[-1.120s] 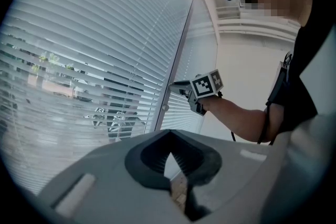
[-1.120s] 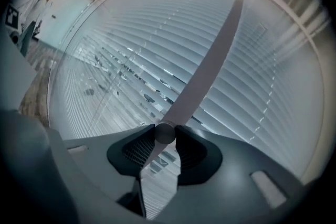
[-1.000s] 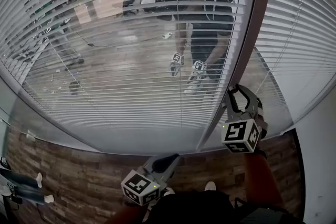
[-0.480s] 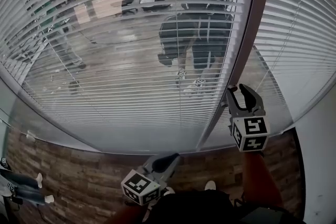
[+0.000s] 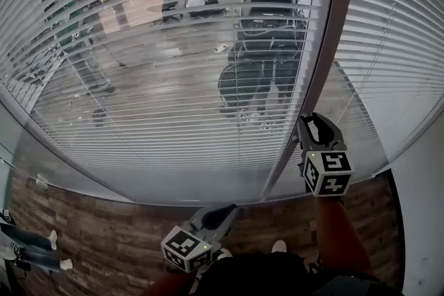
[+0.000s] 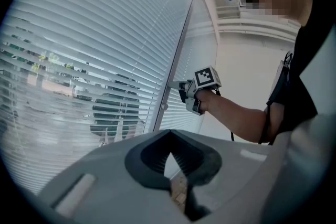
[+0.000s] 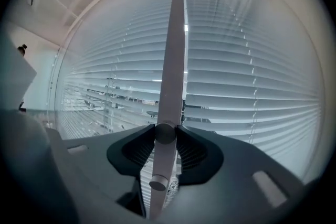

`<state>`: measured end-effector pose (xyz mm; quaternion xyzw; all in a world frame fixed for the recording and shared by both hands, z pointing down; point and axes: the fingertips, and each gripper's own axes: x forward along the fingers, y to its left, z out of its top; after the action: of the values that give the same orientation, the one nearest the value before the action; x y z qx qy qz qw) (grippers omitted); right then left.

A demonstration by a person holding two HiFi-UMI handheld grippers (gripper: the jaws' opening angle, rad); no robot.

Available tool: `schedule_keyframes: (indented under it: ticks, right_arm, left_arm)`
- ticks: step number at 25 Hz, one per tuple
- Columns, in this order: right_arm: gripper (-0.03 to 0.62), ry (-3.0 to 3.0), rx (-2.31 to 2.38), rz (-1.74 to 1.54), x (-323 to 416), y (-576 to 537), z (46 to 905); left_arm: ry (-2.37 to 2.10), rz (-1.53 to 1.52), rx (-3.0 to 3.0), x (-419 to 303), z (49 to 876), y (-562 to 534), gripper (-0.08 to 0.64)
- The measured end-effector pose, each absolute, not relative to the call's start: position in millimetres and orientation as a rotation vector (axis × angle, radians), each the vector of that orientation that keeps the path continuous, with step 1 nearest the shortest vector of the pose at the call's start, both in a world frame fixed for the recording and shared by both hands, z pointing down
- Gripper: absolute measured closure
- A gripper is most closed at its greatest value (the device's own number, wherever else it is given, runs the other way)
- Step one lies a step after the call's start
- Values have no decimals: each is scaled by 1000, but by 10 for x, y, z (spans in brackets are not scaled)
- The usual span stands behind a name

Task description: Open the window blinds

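A person stood facing white window blinds (image 5: 159, 114) that filled most of the head view, with the slats lowered and tilted partway so blurred shapes showed through them. A long grey tilt wand (image 5: 326, 59) hung down in front of the blinds, right of centre.

The right gripper (image 5: 316, 123) was held out almost level at the wand's lower part. In the right gripper view, its jaws had just been closing and both dark pads pressed on the wand (image 7: 173, 60) from either side. The wand's round end cap sat just below the grip. The left gripper view showed the same hold from the side, with the right forearm (image 6: 236, 115) stretched toward the wand (image 6: 176, 60).

The left gripper (image 5: 225, 208) hung lower, near the person's body and above the wood-plank floor (image 5: 104, 239), well apart from the blinds. Its jaws were closed tip to tip with nothing between them (image 6: 168, 135).
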<state>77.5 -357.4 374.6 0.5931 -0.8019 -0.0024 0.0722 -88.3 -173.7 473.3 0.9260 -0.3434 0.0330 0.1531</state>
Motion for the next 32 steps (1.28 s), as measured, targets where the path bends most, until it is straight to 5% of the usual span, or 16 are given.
schedule_keyframes:
  ticks: [18, 32]
  right_arm:
    - [445, -1838, 1538, -699, 594, -3332, 3833]
    - [415, -2425, 1775, -9, 760, -3531, 3710]
  left_arm:
    - [-980, 76, 2663, -988, 4794, -1527, 558]
    - [-979, 79, 2650, -900, 4725, -1697, 558]
